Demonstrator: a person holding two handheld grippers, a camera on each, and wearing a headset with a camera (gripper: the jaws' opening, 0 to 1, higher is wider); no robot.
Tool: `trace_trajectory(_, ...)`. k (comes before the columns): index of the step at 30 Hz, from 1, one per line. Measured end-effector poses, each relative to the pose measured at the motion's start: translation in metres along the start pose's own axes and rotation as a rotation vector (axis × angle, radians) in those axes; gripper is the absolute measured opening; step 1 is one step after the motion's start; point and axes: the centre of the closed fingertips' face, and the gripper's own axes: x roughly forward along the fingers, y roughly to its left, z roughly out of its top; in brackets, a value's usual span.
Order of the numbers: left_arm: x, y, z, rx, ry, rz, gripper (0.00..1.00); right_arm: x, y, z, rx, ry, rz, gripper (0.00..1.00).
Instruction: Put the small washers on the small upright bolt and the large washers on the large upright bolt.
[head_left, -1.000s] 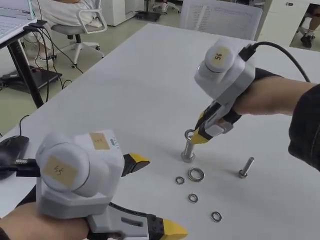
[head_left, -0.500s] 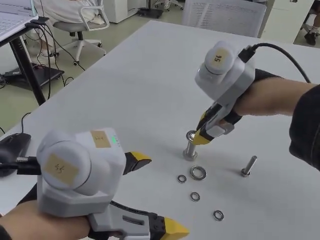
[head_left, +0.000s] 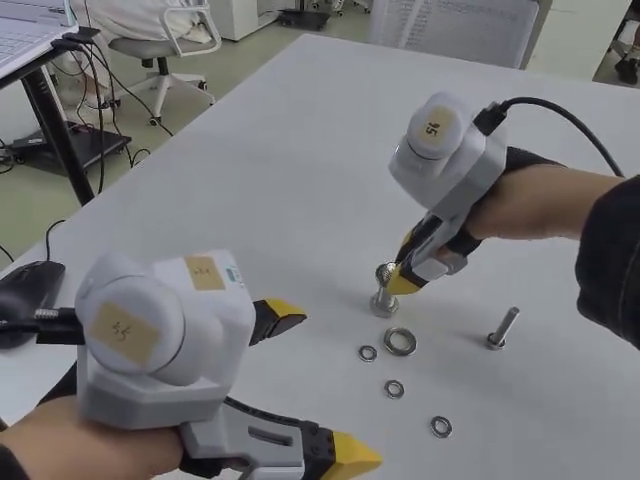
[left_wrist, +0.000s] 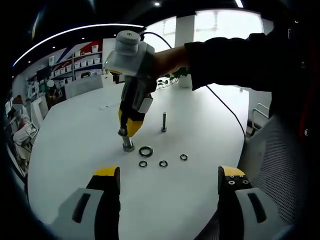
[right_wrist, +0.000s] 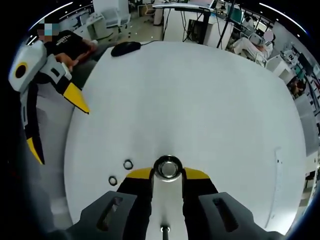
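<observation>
The large upright bolt stands mid-table, and the small upright bolt is to its right. My right gripper is at the large bolt's top, shut on a large washer that sits ringed over the bolt's tip. A second large washer lies flat just in front of the bolt. Three small washers lie nearer me. My left gripper hovers low at the near left, open and holding nothing, facing the bolt and the washers.
The white table stretches far and left of the bolts. Its left edge drops to the floor, where a black mouse, a desk with cables and an office chair stand. A black cable trails from the right gripper.
The right gripper has sunk a little, bringing the large washer down over the large bolt's top. The left gripper has stayed open in place. The head camera has shifted slightly.
</observation>
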Motion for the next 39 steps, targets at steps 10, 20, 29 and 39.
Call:
trace_trajectory(10,-0.001,0.001,0.0,-0.001,0.0,0.004,0.8,0.013,0.001,-0.007,-0.018,0.032,-0.005,0.23)
trace_trajectory(20,-0.001,0.003,0.0,-0.002,0.0,0.007,0.8,0.024,0.002,-0.012,-0.026,0.059,-0.005,0.23)
trace_trajectory(29,-0.001,0.002,0.0,-0.005,-0.001,0.007,0.8,0.033,0.002,-0.016,-0.036,0.072,-0.008,0.23)
trace_trajectory(39,0.0,0.001,-0.001,-0.003,-0.002,0.005,0.8,0.034,0.002,-0.018,-0.042,0.081,-0.007,0.24)
